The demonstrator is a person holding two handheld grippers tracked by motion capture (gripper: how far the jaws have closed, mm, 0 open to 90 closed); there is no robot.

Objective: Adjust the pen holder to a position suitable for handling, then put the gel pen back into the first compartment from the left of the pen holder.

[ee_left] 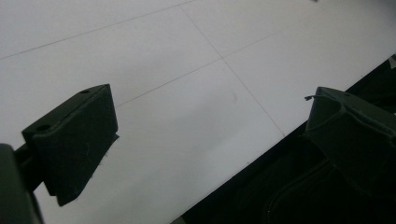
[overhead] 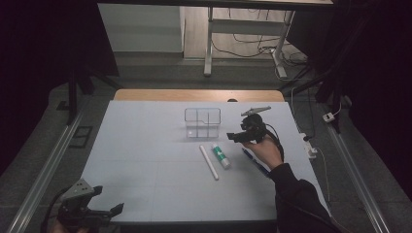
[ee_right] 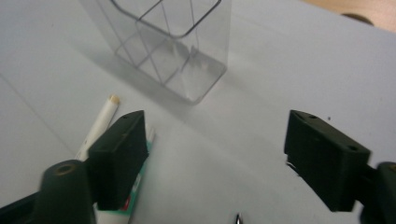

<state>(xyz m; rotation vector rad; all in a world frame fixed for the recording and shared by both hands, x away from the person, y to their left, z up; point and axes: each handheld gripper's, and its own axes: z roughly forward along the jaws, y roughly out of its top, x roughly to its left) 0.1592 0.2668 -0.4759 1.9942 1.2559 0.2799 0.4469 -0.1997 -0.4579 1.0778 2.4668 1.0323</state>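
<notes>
A clear plastic divided box (overhead: 202, 122) stands upright at the middle of the white table (overhead: 145, 160). In front of it lie a white stick (overhead: 209, 162) and a green-and-white tube (overhead: 220, 155), side by side. A blue pen (overhead: 256, 164) lies partly under the person's right hand. My right gripper (overhead: 238, 133) hovers open just right of the box. In the right gripper view the box (ee_right: 173, 42) is ahead, the white stick (ee_right: 100, 122) and tube (ee_right: 139, 186) are behind the left jaw, and my gripper (ee_right: 215, 140) holds nothing. My left gripper (overhead: 109, 200) is open and empty at the table's near-left corner (ee_left: 210, 121).
The wooden far edge of the table (overhead: 194, 94) shows beyond the white surface. A metal desk frame (overhead: 210, 43) and cables stand on the floor behind. The table's front edge (ee_left: 243, 163) runs between the left gripper's jaws, with dark fabric below it.
</notes>
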